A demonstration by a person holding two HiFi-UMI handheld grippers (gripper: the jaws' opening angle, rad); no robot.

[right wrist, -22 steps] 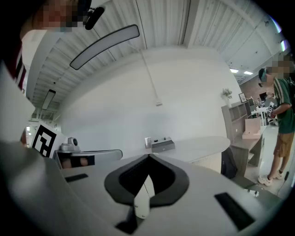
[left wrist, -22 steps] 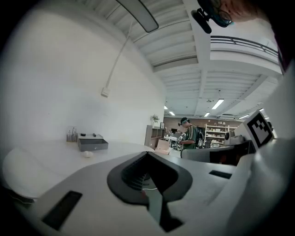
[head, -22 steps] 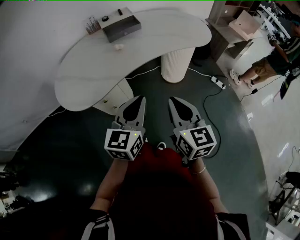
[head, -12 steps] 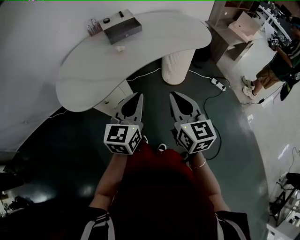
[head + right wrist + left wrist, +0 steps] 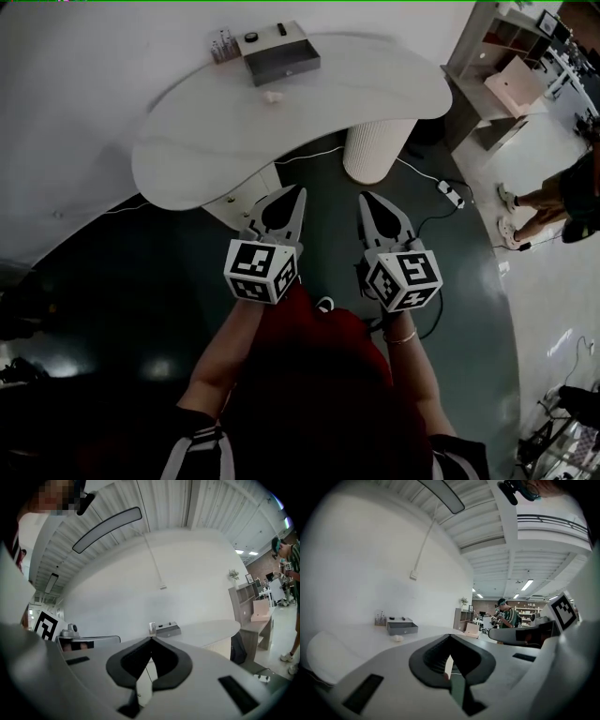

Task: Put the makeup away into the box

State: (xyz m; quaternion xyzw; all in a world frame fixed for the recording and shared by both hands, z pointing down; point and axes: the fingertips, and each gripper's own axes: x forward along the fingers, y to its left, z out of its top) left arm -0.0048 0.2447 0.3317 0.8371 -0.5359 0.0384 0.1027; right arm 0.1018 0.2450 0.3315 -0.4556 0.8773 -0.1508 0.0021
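A grey box [image 5: 281, 58] stands at the far end of the white curved table [image 5: 206, 150], with small dark makeup items on its lid. A clear holder of brushes [image 5: 222, 45] stands left of it. A small white object [image 5: 272, 97] lies on the table in front of the box. My left gripper [image 5: 300, 190] and right gripper [image 5: 364, 197] hang side by side over the floor, short of the table's near edge, both shut and holding nothing. The box [image 5: 401, 627] and the white object [image 5: 397, 638] show far off in the left gripper view. In the right gripper view the box [image 5: 168, 630] shows small.
A ribbed white pedestal [image 5: 379, 150] carries the table, and a low white cabinet [image 5: 246, 192] sits under its near edge. A power strip [image 5: 452, 193] and cables lie on the dark floor. A person [image 5: 562, 202] stands at the right. Shelving [image 5: 506, 47] is at the back right.
The table and box have shifted right and nearer in the head view. Both grippers have come closer to the table edge, still shut. The person at the right has moved on.
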